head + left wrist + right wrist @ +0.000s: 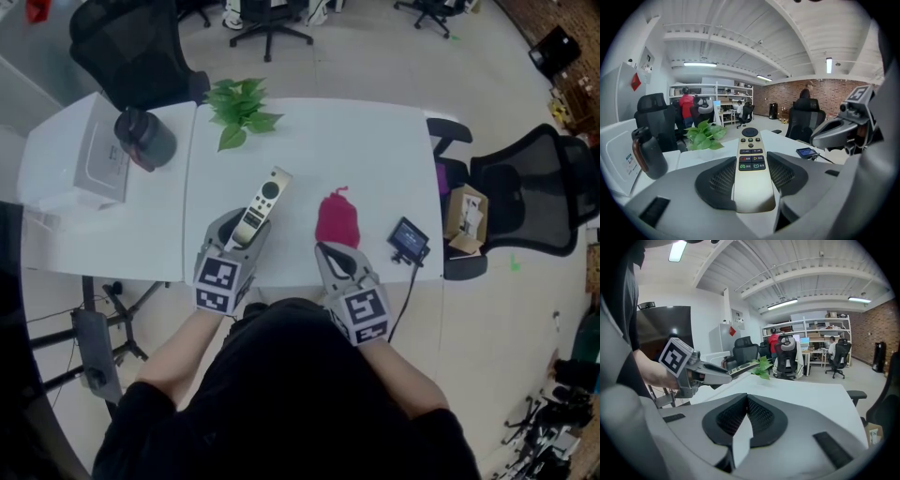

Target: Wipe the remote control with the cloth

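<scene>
A long pale-gold remote control [262, 206] is lifted off the white table [375, 150], its near end clamped in my left gripper [246, 231]. In the left gripper view the remote [751, 159] lies lengthwise between the two pads, buttons up, with my left gripper [751, 177] shut on it. The red cloth [337, 220] sits bunched on the table, just ahead of my right gripper [324, 249]. My right gripper [746, 414] is shut with nothing in it. The cloth does not show in either gripper view.
A green plant [239, 108] stands at the table's far edge. A black jug [145, 138] and a white box [75, 159] sit on the left. A small black device [409, 239] with a cable lies near the right corner. Office chairs [530, 192] stand to the right.
</scene>
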`<state>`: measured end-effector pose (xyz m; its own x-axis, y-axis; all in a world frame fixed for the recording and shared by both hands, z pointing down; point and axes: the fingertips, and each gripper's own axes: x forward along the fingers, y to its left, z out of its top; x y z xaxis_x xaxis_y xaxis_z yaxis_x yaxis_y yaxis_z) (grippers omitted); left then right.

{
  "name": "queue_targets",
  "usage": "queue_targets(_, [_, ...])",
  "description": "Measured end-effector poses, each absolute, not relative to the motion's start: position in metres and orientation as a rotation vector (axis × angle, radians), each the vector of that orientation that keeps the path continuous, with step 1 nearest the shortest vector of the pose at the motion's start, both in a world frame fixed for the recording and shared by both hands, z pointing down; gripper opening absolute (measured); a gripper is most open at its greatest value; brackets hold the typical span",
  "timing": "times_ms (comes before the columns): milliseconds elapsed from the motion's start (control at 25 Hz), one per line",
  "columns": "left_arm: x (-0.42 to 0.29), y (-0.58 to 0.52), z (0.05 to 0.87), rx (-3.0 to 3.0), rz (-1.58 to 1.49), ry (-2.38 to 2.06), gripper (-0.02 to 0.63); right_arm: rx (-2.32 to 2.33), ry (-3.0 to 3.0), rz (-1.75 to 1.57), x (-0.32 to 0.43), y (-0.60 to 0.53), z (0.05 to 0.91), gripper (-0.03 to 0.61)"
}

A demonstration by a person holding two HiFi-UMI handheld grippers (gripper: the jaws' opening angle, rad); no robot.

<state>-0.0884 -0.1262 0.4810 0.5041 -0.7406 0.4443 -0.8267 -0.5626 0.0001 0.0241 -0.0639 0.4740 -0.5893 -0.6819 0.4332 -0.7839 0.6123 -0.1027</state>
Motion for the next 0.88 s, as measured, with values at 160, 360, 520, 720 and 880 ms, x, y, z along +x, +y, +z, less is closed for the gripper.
queue_targets(160, [-0.084,-0.114,0.457,2.593,0.581,-1.349,0.21,1.203,-2.47,0.43,0.026,-0.067,0.477,0.009])
queue_targets(360, [-0.075,-0.106,0.446,2.643,0.585,-1.336,0.21,1.24,-2.418,0.459,0.039,-0.076,0.494,0.009])
queue_targets(520, [-0.068,-0.102,0.446,2.686,0.606,-1.305,0.21,1.249,-2.374,0.465,0.051,-0.09,0.514,0.074])
queue_targets(720, [-0.06,-0.097,0.44,2.696,0.615,-1.293,0.21,1.233,-2.265,0.495,0.064,-0.111,0.558,0.239])
queue_targets(880, [-0.054,-0.096,0.433,2.731,0.624,-1.275,0.209,1.176,-2.16,0.507,0.074,-0.127,0.603,0.342])
